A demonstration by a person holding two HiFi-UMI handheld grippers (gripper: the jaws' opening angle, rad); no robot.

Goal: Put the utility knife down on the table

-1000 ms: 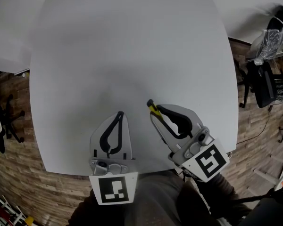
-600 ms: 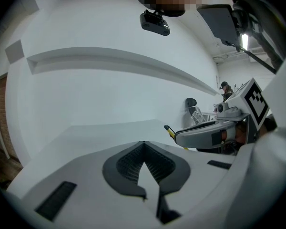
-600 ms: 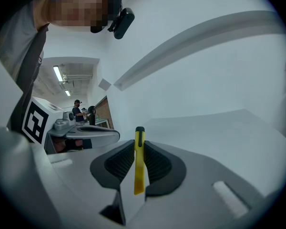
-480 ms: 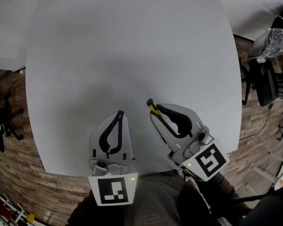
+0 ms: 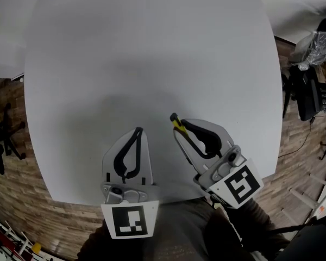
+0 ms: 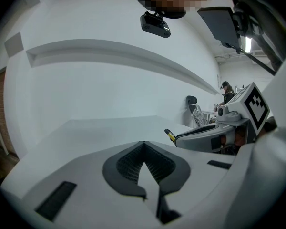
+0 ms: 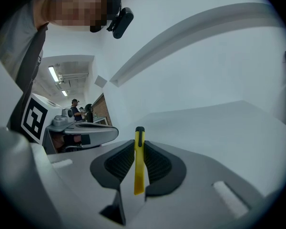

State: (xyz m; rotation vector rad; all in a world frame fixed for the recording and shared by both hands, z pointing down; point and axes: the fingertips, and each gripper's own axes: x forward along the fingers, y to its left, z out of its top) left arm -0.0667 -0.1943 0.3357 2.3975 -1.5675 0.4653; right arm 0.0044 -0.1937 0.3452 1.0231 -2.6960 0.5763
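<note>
A slim yellow utility knife (image 7: 139, 161) with a black tip is clamped between the ribbed black pads of my right gripper (image 7: 139, 152); its tip pokes out past the jaws. In the head view the knife (image 5: 176, 123) sticks out toward the table's middle from the right gripper (image 5: 180, 126), near the front edge of the white table (image 5: 152, 53). My left gripper (image 5: 138, 130) hangs to its left, jaws together with nothing between them. In the left gripper view the pads (image 6: 128, 163) meet at their tips (image 6: 143, 144), and the knife's tip (image 6: 170, 136) shows at the right.
The round white table's front edge (image 5: 87, 197) lies just under both grippers, with wood-pattern floor beyond it. Office chairs stand at the far right (image 5: 309, 91) and at the left (image 5: 0, 140). A person's dark clothing (image 5: 179, 232) fills the bottom.
Both grippers and the knife hold their places. Only the head camera has shifted slightly, so the table looks a little larger.
</note>
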